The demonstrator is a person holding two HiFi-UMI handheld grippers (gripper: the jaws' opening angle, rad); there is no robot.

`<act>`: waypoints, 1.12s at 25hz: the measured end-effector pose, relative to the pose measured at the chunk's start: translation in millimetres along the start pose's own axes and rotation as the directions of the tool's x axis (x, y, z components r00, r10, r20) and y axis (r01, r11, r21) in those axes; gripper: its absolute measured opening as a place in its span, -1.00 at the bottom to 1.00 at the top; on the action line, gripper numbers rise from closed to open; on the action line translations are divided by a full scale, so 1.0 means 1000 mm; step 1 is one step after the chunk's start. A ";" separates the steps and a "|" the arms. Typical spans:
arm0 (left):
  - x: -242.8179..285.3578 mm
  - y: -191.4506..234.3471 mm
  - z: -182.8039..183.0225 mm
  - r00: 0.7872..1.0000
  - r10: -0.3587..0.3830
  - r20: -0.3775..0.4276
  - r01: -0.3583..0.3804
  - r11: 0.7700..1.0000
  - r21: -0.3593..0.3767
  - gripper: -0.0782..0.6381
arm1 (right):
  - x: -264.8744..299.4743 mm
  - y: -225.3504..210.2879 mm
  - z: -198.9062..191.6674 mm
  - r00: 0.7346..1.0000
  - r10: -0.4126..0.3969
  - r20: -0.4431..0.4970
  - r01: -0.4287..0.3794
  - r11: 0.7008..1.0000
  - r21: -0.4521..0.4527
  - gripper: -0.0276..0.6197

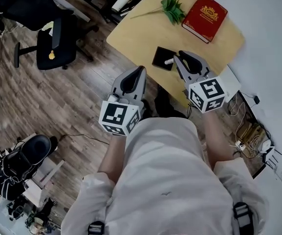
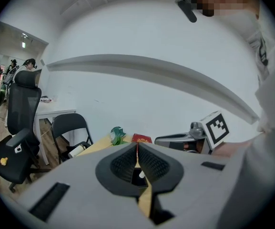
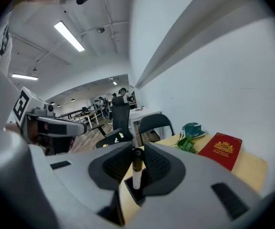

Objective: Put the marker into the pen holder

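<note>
White marker clamped upright in right gripper, lower end at mouth of black pen holder just below jaw tips; release not yet done; left gripper closed, empty, alongside

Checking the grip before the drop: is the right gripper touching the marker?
Touching. The right gripper view shows the right gripper closed on the upright marker, its pads against both sides with no gap.
</note>
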State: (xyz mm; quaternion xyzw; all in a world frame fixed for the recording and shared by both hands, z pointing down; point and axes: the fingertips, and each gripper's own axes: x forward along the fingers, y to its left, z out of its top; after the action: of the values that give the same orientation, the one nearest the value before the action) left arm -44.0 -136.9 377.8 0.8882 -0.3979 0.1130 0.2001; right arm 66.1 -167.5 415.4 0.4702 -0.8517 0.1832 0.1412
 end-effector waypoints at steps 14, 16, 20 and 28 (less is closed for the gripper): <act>0.017 0.012 -0.009 0.994 0.109 -0.006 -0.109 0.993 -0.048 -0.75 | 0.034 -0.010 -0.039 0.982 0.131 -0.136 -0.139 0.989 -0.044 -0.69; 0.018 0.013 -0.011 0.993 0.122 -0.007 -0.122 0.991 -0.055 -0.75 | 0.036 -0.010 -0.043 0.978 0.147 -0.151 -0.155 0.987 -0.045 -0.69; 0.019 0.014 -0.014 0.990 0.144 -0.006 -0.144 0.988 -0.064 -0.75 | 0.038 -0.007 -0.049 0.969 0.175 -0.176 -0.187 0.981 -0.053 -0.69; 0.020 0.015 -0.019 0.984 0.178 0.000 -0.178 0.981 -0.081 -0.75 | 0.047 -0.003 -0.062 0.951 0.213 -0.224 -0.235 0.969 -0.077 -0.69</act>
State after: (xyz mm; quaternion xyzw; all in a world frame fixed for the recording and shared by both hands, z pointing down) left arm -43.2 -150.5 405.7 0.8406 -0.4808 0.1111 0.2233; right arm 48.5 -176.5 490.6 0.3402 -0.8877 0.2033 0.2343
